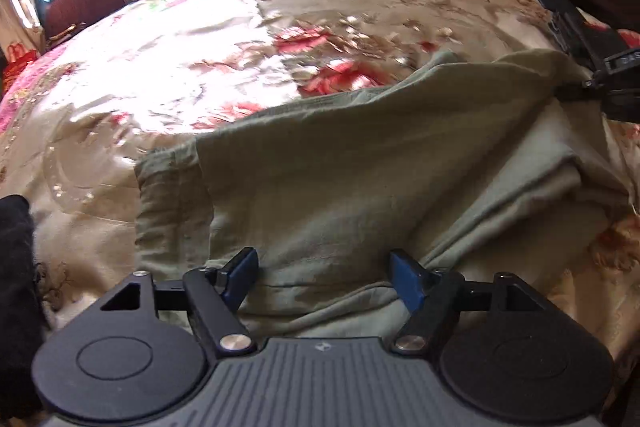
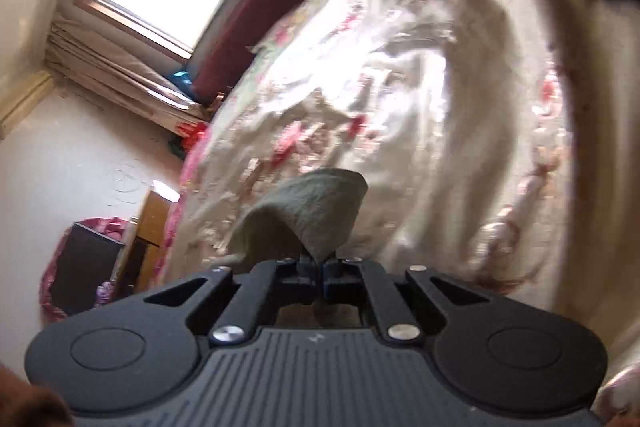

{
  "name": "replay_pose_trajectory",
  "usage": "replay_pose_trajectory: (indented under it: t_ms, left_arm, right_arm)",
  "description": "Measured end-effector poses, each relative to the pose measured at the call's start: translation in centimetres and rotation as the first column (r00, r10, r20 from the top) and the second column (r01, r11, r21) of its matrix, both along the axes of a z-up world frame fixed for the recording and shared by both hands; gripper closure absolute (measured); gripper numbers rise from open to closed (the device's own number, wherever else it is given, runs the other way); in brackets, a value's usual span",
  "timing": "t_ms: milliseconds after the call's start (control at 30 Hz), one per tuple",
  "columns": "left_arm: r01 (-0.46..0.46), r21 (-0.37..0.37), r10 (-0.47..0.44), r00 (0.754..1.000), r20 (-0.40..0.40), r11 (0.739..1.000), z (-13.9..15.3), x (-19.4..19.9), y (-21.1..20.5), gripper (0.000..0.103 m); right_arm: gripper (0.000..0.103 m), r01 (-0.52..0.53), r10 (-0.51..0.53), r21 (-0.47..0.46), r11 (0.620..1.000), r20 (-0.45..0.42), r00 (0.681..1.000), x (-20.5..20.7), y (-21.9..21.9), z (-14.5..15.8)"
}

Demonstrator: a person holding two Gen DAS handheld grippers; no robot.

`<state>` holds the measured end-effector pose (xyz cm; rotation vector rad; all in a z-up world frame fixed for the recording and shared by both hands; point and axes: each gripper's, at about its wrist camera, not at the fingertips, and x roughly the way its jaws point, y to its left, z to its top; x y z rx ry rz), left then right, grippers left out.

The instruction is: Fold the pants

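Fold approx. half done: the sage-green cotton pants (image 1: 340, 163) lie partly doubled on the floral satin bedspread (image 1: 168, 75), right gripper (image 2: 320, 267) clenched on a corner at 2 o'clock, left gripper (image 1: 324, 279) released, straddling the near edge w/o pinching; final fold and smoothing left.

A bed (image 1: 168, 75) carries everything, spread with a shiny cream cover printed with pink and red flowers. Pale green pants (image 1: 328, 163) lie directly on it, partly folded in layers, toward its near right side.
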<state>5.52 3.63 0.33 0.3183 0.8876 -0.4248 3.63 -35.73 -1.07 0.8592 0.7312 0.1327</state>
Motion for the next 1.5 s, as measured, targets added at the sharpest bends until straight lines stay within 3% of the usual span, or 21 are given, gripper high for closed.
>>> replay_pose_trajectory:
  t_ms: [67,133,167,233,333,467,533,600,633,700,733,833,867,933,1033,1167,1200,1267,1300,1400,1500]
  left_arm:
    - [0.013,0.058,-0.016,0.999,0.043,0.998,-0.3,-0.3,-1.2,0.018]
    - [0.028,0.072,-0.032,0.998,0.06,0.997,0.3,-0.7,-1.5,0.018]
    - [0.034,0.076,-0.039,0.998,0.058,0.997,0.6,-0.7,-1.3,0.018]
    - [0.032,0.099,-0.038,0.997,0.065,0.995,1.0,-0.8,-0.7,0.018]
    - [-0.012,0.093,0.006,0.997,0.071,0.996,1.4,-1.2,1.4,0.017]
    - [-0.066,0.016,0.065,0.997,0.05,0.998,1.3,-1.9,3.9,0.017]
    - [-0.074,-0.035,0.076,0.995,0.063,0.997,1.6,-2.3,4.5,0.017]
    - [-0.089,-0.066,0.095,0.992,0.084,0.994,1.7,-2.5,4.7,0.017]
    - [-0.091,-0.083,0.098,0.991,0.094,0.992,1.7,-2.6,4.8,0.017]
    - [-0.095,-0.1,0.106,0.988,0.113,0.99,1.7,-3.0,5.2,0.017]
    - [-0.096,-0.097,0.107,0.987,0.118,0.991,1.7,-3.3,5.4,0.017]
    - [-0.091,-0.138,0.107,0.988,0.114,0.986,2.4,-4.0,6.4,0.017]
    - [-0.09,-0.17,0.109,0.988,0.108,0.981,2.6,-4.3,6.9,0.017]
    - [-0.103,-0.229,0.127,0.987,0.094,0.968,3.0,-4.1,7.5,0.016]
    - [-0.139,-0.315,0.163,0.985,0.052,0.939,2.6,-2.3,7.9,0.014]
    - [-0.191,-0.293,0.2,0.98,0.003,0.937,1.2,0.4,7.4,0.014]
    - [-0.202,-0.284,0.2,0.979,-0.037,0.937,0.6,1.0,7.1,0.014]
    - [-0.216,-0.262,0.206,0.976,-0.065,0.94,-0.2,1.3,6.4,0.016]
    - [-0.208,-0.24,0.201,0.978,-0.052,0.948,-0.3,1.1,5.9,0.019]
    - [-0.181,-0.199,0.176,0.983,-0.042,0.963,-0.5,0.1,5.0,0.035]
    - [-0.177,-0.193,0.171,0.984,-0.045,0.965,-0.7,0.3,4.8,0.043]
  right_arm:
    - [0.093,0.002,-0.002,-0.005,1.0,-0.077,0.997,-0.2,-0.3,-1.3]
    - [0.091,-0.048,0.052,0.088,0.995,-0.042,0.998,-1.0,0.2,-1.9]
    - [0.08,-0.045,0.049,0.097,0.994,-0.032,0.998,-1.3,0.6,-1.9]
    - [0.065,-0.037,0.038,0.044,0.998,-0.027,0.999,-1.2,1.2,-1.6]
    - [0.065,0.016,-0.02,-0.092,0.996,-0.052,0.998,-1.8,0.8,-0.4]
    - [0.065,0.075,-0.081,-0.283,0.956,-0.008,0.997,-2.8,1.3,3.3]
    - [0.065,0.034,-0.023,-0.34,0.94,0.035,0.999,-2.3,3.2,5.4]
    - [0.064,-0.085,0.121,-0.388,0.918,0.067,0.99,-0.4,7.0,7.0]
    - [0.061,-0.161,0.205,-0.402,0.901,0.067,0.976,0.6,8.9,7.4]
    - [0.059,-0.342,0.406,-0.43,0.836,0.064,0.912,3.6,14.1,7.5]
    - [0.059,-0.42,0.492,-0.453,0.787,0.048,0.869,5.0,16.6,7.3]
    - [0.054,-0.608,0.705,-0.556,0.567,-0.054,0.707,8.8,23.1,5.9]
    - [0.054,-0.638,0.735,-0.58,0.506,-0.097,0.671,10.2,24.7,5.4]
    - [0.054,-0.68,0.768,-0.589,0.436,-0.15,0.622,12.3,26.7,4.5]
    - [0.054,-0.756,0.81,-0.531,0.382,-0.202,0.551,14.2,28.0,3.0]
    - [0.054,-0.78,0.829,-0.554,0.293,-0.259,0.495,14.1,28.6,1.8]
    - [0.054,-0.794,0.841,-0.534,0.29,-0.253,0.478,14.0,27.8,1.7]
    - [0.054,-0.808,0.843,-0.497,0.318,-0.241,0.48,14.3,27.3,1.6]
    - [0.054,-0.821,0.846,-0.477,0.314,-0.251,0.47,14.5,27.2,1.6]
    - [0.055,-0.815,0.86,-0.52,0.254,-0.264,0.437,14.1,27.3,1.8]
    - [0.054,-0.819,0.859,-0.512,0.259,-0.267,0.438,14.7,27.5,1.0]
